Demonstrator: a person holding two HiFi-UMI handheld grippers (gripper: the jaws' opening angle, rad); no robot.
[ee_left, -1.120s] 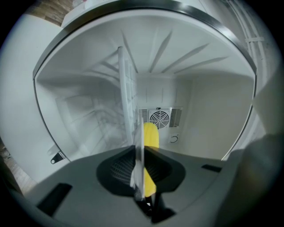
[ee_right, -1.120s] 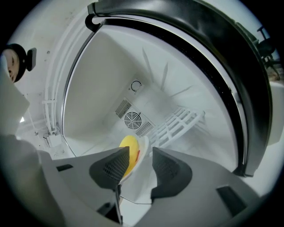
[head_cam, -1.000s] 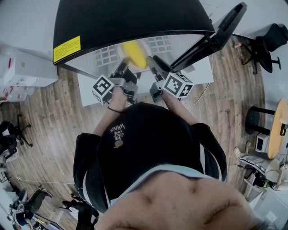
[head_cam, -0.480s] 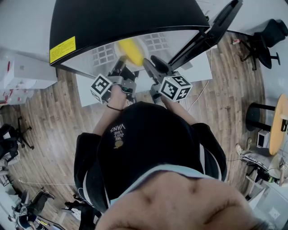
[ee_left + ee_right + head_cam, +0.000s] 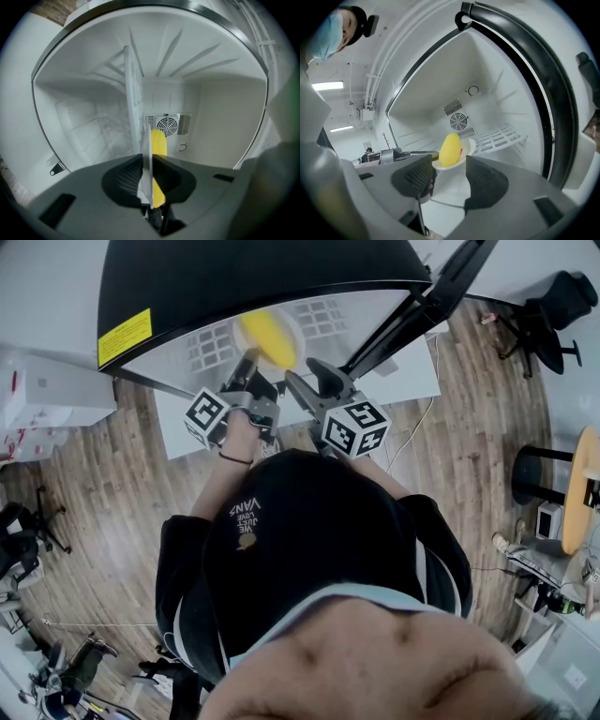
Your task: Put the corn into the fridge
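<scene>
Corn on plate, held at the open fridge by the left gripper.
The left gripper (image 5: 247,371) pinches the rim of a small white round plate (image 5: 469,148). The plate carries the yellow cob of corn (image 5: 450,150) and sits in the white cavity of the black-topped fridge (image 5: 253,277), near its white wire shelf (image 5: 501,136). The right gripper (image 5: 447,176) is spread with nothing between its jaws, just beside the plate.

Fridge (image 5: 253,277) running off the head view's top edge, edge-on plate (image 5: 146,183) covering the left side of the corn (image 5: 159,143), distant person (image 5: 369,153) showing too small to make out.
</scene>
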